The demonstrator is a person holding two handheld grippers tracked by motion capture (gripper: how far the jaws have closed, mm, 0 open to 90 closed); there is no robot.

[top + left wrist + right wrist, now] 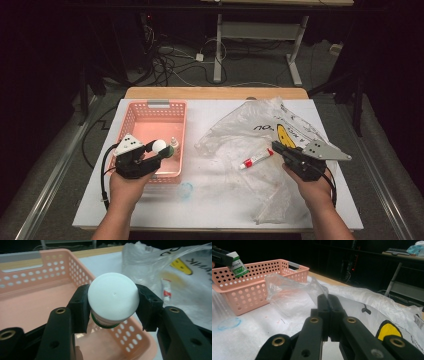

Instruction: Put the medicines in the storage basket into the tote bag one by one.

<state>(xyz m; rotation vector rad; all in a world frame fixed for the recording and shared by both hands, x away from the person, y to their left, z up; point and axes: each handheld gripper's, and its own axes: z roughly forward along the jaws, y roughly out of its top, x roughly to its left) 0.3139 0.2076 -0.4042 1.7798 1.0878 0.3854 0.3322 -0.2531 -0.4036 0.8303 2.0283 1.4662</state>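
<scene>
Left gripper (113, 305) clamped on white-capped bottle (113, 298), pads pressing both sides below cap; bottle held above right half of pink basket (30, 290), clear of basket floor. Basket sits at table's (200, 200) left side. Small bottle (174, 144) upright inside basket by right wall. Right gripper (328, 305) clenched, jaws together, pinching edge of clear bag (289, 293). Bag spread over table's right half. Red-white tube (256, 159) lies on bag, just left of right gripper.
</scene>
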